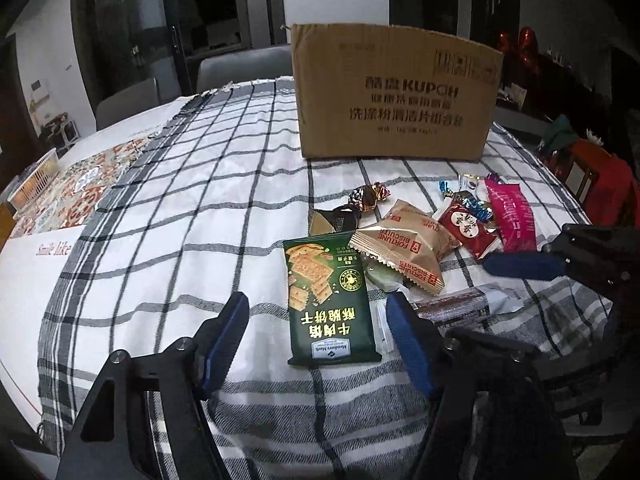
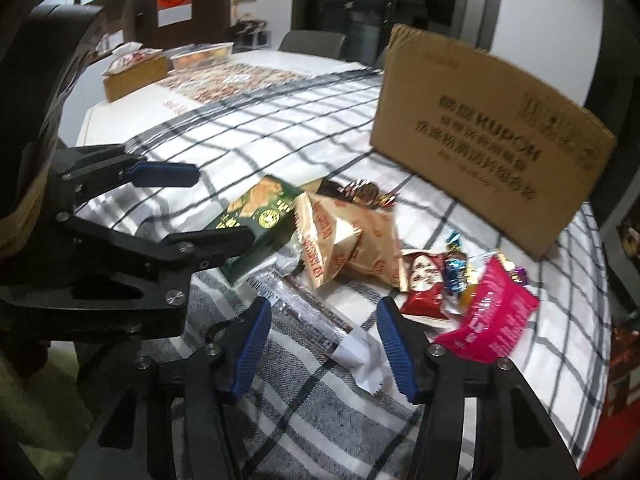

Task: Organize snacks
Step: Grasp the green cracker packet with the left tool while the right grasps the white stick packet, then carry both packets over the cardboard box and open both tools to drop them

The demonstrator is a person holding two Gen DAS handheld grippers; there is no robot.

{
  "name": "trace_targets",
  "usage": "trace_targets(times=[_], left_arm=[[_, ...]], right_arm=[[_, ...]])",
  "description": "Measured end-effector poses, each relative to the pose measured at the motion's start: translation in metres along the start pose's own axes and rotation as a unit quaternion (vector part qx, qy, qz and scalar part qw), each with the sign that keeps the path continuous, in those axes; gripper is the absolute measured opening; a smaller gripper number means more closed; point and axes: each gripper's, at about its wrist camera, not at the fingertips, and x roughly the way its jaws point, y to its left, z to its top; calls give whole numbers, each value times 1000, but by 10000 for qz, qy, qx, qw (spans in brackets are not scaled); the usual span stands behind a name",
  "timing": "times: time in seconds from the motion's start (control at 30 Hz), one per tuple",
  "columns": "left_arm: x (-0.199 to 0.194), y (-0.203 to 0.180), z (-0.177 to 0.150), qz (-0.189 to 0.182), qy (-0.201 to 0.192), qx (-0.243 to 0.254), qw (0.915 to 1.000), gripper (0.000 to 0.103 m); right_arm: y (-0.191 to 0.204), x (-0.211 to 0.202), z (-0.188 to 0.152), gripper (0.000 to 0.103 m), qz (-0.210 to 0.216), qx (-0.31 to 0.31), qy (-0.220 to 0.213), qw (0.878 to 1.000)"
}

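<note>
The left gripper (image 1: 318, 316) hangs over the checked cloth (image 1: 168, 208) with its blue-padded jaws apart, the flat dark green cracker packet (image 1: 330, 300) lying between them, untouched; its long axis runs straight away from the gripper toward the brown cardboard box (image 1: 396, 92). To its right lie two tan Fortune Biscuit pouches (image 1: 404, 248), a small red sachet (image 1: 468, 230) and a pink wrapper (image 1: 514, 212). The right gripper (image 2: 324, 324), also open, straddles a long silver-and-brown bar wrapper (image 2: 316, 320) lying diagonally.
</note>
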Motion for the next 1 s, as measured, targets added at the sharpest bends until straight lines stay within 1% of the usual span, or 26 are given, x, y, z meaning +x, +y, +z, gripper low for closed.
trace_targets(times=[0.13,0.3,0.37,0.4,0.43,0.53,0.57,0.6,0.63,0.67,0.73,0.83,1.0], left_arm=[[9,-2,3,-45,51,-9,10000,69],[19,-1,7,-116,128,-72,9998,66],[23,-1,9,-159,170,-119,9997,63],[24,-1,9,-184,191,-138,9996,62],[26,0,10,-217,211,-166,9994,59],[30,2,10,-287,293,-258,9988,55],[32,2,10,-297,315,-268,9987,50],[33,2,10,-305,337,-276,9986,47],[33,3,9,-301,346,-287,9985,46],[33,3,9,-305,335,-299,9985,45],[31,4,9,-288,336,-304,9986,44],[27,4,8,-304,323,-316,9985,44],[10,5,9,-297,226,-329,9988,44]], right_arm=[[-2,8,-1,51,194,-39,74,9998],[-5,18,4,51,389,-41,92,9992],[-5,21,5,51,461,-43,83,9989],[-5,22,5,50,500,-26,92,9987],[-5,23,6,45,546,-6,116,9984],[-7,24,5,42,560,63,115,9983],[-7,24,5,42,560,80,121,9983],[-7,24,5,40,548,111,119,9984],[-7,24,5,36,531,134,111,9984],[-7,23,5,35,501,143,104,9986],[-5,21,4,29,451,159,93,9988],[-3,16,3,24,412,172,85,9990],[0,4,0,20,337,346,17,9988]])
